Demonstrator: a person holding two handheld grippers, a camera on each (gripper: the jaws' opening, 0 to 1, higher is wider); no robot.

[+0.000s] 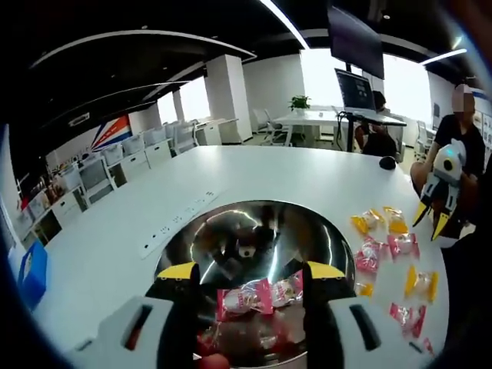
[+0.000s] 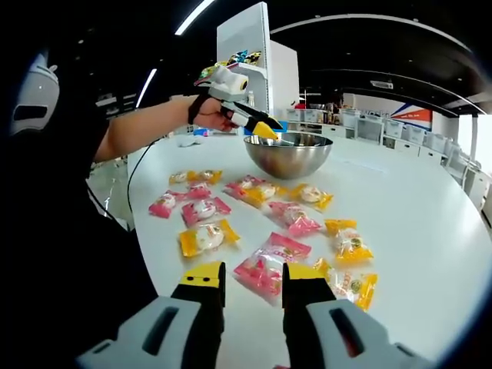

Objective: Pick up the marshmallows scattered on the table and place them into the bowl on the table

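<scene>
A steel bowl (image 1: 254,204) lies right under my left gripper (image 1: 250,270), whose jaws stand wide apart and open above it. Pink-wrapped marshmallows (image 1: 246,298) rest inside the bowl between the jaws, touching neither. Several pink and yellow marshmallow packets (image 1: 388,246) lie on the white table to the bowl's right. In the right gripper view the bowl (image 2: 288,157) stands far off with the left gripper (image 2: 260,127) over its rim. My right gripper (image 2: 254,280) is open low over the table, a pink packet (image 2: 265,267) just ahead of its tips. The right gripper (image 1: 432,219) also hangs over the table's far right.
Scattered packets (image 2: 231,204) cover the table (image 2: 415,231) between my right gripper and the bowl. A socket strip (image 1: 181,221) is set into the table left of the bowl. A small black object (image 1: 388,162) lies near the far edge. A person's arm (image 2: 146,127) reaches in from the left.
</scene>
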